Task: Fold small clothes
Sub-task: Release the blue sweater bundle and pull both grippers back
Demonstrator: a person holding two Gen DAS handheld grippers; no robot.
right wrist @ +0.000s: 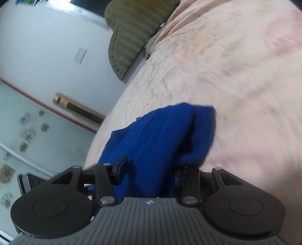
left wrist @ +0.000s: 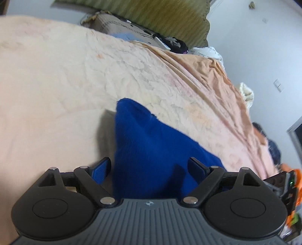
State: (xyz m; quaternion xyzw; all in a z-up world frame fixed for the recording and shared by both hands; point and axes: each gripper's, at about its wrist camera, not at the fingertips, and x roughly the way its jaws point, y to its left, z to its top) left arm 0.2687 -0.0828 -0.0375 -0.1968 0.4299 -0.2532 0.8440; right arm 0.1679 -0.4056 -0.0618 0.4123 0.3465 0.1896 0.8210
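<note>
A small dark blue garment (left wrist: 151, 147) lies bunched on the peach bedspread (left wrist: 56, 84). In the left wrist view my left gripper (left wrist: 149, 165) is open, its two blue-padded fingers (left wrist: 101, 169) standing wide on either side of the cloth. In the right wrist view the same blue garment (right wrist: 160, 135) lies folded over itself between the fingers of my right gripper (right wrist: 151, 170), which is also open. The cloth covers part of the right finger. The right wrist view is blurred by motion.
An olive green striped pillow (left wrist: 160, 17) and a cardboard box (left wrist: 120, 26) with dark items sit at the far side of the bed. The bed edge drops to a tiled floor (right wrist: 22, 132) on the left. A white wall (right wrist: 56, 47) stands behind.
</note>
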